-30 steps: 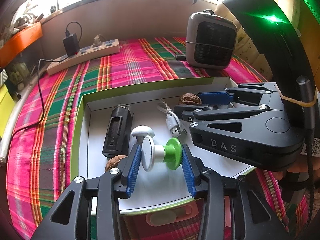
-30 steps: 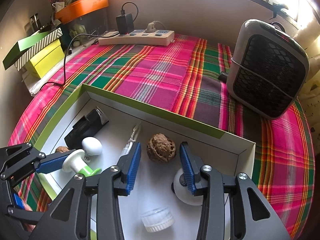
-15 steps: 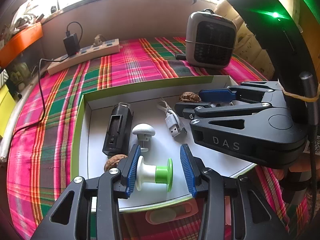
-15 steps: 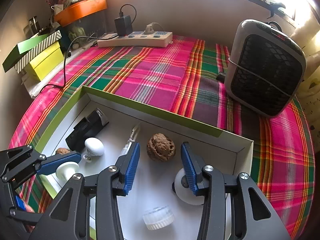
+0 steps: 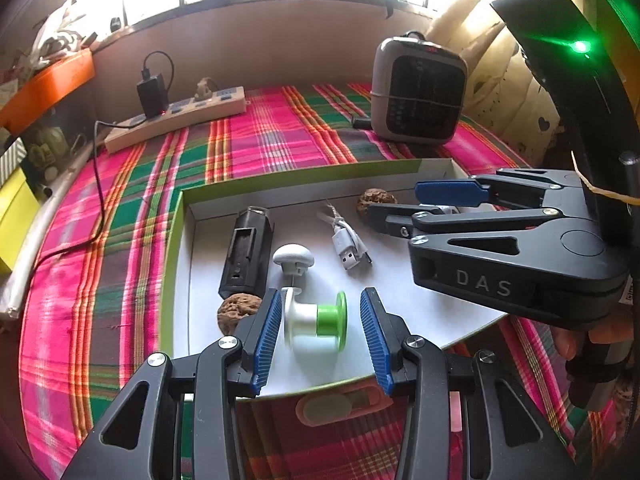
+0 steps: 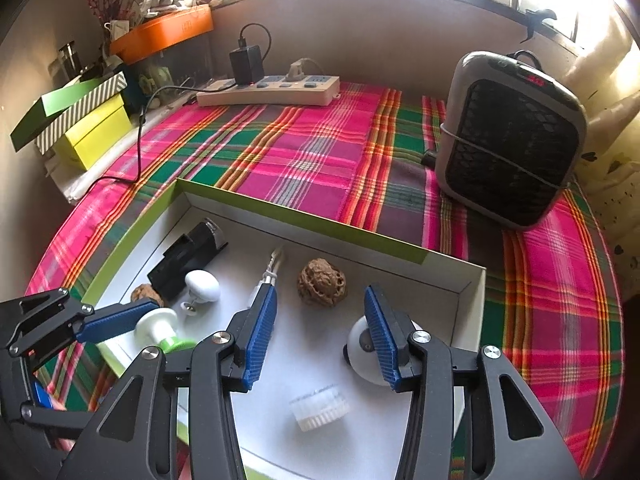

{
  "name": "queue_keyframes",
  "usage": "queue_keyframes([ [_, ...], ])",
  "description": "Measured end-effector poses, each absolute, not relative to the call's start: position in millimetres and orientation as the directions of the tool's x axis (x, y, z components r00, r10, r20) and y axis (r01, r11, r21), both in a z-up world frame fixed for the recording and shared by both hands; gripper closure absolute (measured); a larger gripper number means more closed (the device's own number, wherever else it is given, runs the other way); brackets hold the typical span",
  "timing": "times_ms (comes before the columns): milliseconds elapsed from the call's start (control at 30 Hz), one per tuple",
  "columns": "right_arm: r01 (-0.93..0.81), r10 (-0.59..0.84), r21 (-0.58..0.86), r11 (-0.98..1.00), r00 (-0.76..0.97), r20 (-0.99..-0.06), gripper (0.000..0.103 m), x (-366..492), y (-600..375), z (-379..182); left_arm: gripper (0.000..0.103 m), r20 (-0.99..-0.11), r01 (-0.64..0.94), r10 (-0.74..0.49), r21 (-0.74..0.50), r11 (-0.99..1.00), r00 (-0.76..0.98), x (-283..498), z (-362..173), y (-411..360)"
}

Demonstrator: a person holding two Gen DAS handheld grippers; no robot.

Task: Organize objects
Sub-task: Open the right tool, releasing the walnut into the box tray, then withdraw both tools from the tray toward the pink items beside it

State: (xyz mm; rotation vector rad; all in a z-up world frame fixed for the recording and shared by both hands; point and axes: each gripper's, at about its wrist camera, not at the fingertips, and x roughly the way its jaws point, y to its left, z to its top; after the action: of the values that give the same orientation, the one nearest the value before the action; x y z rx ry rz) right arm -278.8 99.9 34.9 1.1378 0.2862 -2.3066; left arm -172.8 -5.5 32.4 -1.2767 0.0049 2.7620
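The left tongs (image 5: 320, 332) hung low in the centre of the left wrist view with their blue pads parted, and the white-and-green spool (image 5: 314, 322) sat between them on the floor of the box (image 5: 304, 178). Its white end lay close against the left pad; a clear gap showed between its green flange and the right pad, so nothing was being squeezed.

The right tongs (image 6: 320, 340) came in low and centre in the right wrist view, jaws widening, with nothing between the pads. A walnut (image 6: 322, 282) lay just above that gap, apart from both pads. A white ball-shaped thing (image 6: 360, 356) sat partly hidden behind the right pad, and a clear ribbed cap (image 6: 318, 406) rested lower down between the arms.

The green-edged box with its white floor also held a black oblong device (image 5: 248, 250) at the left, a second walnut (image 5: 236, 310) touching its near end, a white mushroom-shaped knob (image 5: 293, 258) just above the spool, and a white USB cable (image 5: 346, 242) in the middle.

Outside, on the plaid cloth (image 6: 304, 152) over the table, a power strip (image 6: 268, 90) with a black charger (image 6: 246, 62) stood at the upper centre, a grey heater (image 6: 508, 136) at the right, and stacked boxes (image 6: 80, 120) at the left. A pinkish flat item (image 5: 340, 402) lay below the box's near edge in the left view.
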Motion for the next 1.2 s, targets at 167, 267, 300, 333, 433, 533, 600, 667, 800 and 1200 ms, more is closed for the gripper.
queue_keyframes([
  [167,0.550,-0.390,0.060,-0.833,-0.506,-0.769,0.056,-268.1,105.7,41.9,0.064,-0.746,-0.083,0.085,-0.040,-0.996,-0.660,-163.6,38.6,-8.6],
  [267,0.553,-0.399,0.061,-0.831,-0.517,-0.758,0.056,-260.4,108.2,46.8,0.064,-0.741,-0.078,0.084,-0.042,-0.996,-0.666,-158.1,40.5,-10.6],
  [300,0.551,-0.398,0.058,-0.832,-0.521,-0.755,0.056,-258.0,109.1,48.0,0.064,-0.740,-0.077,0.085,-0.044,-0.996,-0.667,-156.5,40.8,-11.4],
  [333,0.549,-0.398,0.057,-0.834,-0.526,-0.752,0.056,-255.7,109.8,49.2,0.064,-0.739,-0.073,0.083,-0.046,-0.996,-0.668,-154.9,41.1,-12.3],
  [433,0.546,-0.410,0.072,-0.835,-0.529,-0.743,0.056,-248.9,112.5,52.3,0.064,-0.733,-0.067,0.079,-0.046,-0.997,-0.675,-147.9,42.5,-14.3],
  [533,0.545,-0.411,0.069,-0.835,-0.537,-0.737,0.056,-240.9,112.3,53.6,0.064,-0.729,-0.062,0.074,-0.043,-0.997,-0.680,-142.0,43.7,-15.3],
  [600,0.541,-0.409,0.066,-0.838,-0.545,-0.731,0.056,-234.3,112.1,54.5,0.064,-0.724,-0.062,0.072,-0.041,-0.997,-0.686,-138.9,44.9,-16.7],
  [667,0.539,-0.412,0.069,-0.840,-0.550,-0.727,0.056,-230.2,113.4,55.4,0.064,-0.719,-0.052,0.069,-0.046,-0.998,-0.692,-135.0,46.5,-20.1],
  [800,0.533,-0.410,0.063,-0.844,-0.563,-0.717,0.056,-220.1,114.2,57.0,0.064,-0.712,-0.034,0.043,-0.027,-0.999,-0.701,-128.5,47.4,-23.9],
  [1200,0.520,-0.406,0.051,-0.853,-0.600,-0.690,0.055,-193.5,119.6,63.0,0.064,-0.700,-0.015,0.016,-0.008,-1.000,-0.714,-112.6,48.1,-30.0],
])
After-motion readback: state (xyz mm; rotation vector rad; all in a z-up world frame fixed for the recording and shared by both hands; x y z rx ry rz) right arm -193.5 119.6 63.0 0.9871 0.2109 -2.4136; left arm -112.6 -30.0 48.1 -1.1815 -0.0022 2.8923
